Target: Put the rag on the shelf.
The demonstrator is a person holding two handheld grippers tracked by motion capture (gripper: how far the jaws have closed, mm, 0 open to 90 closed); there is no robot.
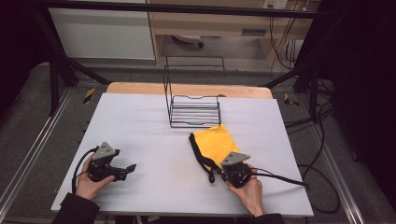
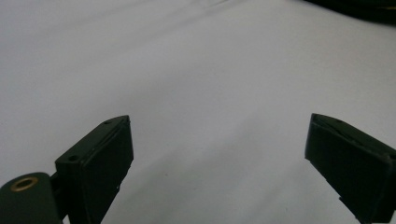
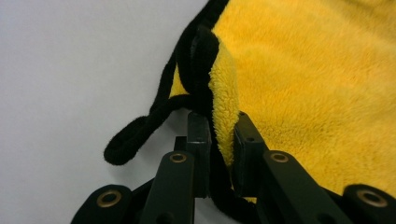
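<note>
Grey floor and dark frame bars surrounded a white surface (image 1: 140, 126), which had a wooden edge along its far side; pale cabinets stood at the top of the frame. A black wire rack (image 1: 194, 109) stood at upper centre of the surface. Just below it, right of centre, lay a yellow cloth (image 1: 215, 142) with black trim, its upper edge near the rack.

At lower right the right gripper (image 1: 223, 173) was held in a hand (image 1: 247, 191), its jaws closed tight on the cloth's lower corner, pinching the yellow pile and black edging (image 3: 205, 60) between them. A black loop (image 3: 130, 137) trailed from that corner onto the surface.

At lower left the left gripper (image 1: 130, 168) lay low over bare surface, well apart from the cloth, its jaws spread wide with nothing between them. The hand (image 1: 88, 184) around it was partly hidden by the gripper body, and both sleeves were cut off by the bottom edge.
</note>
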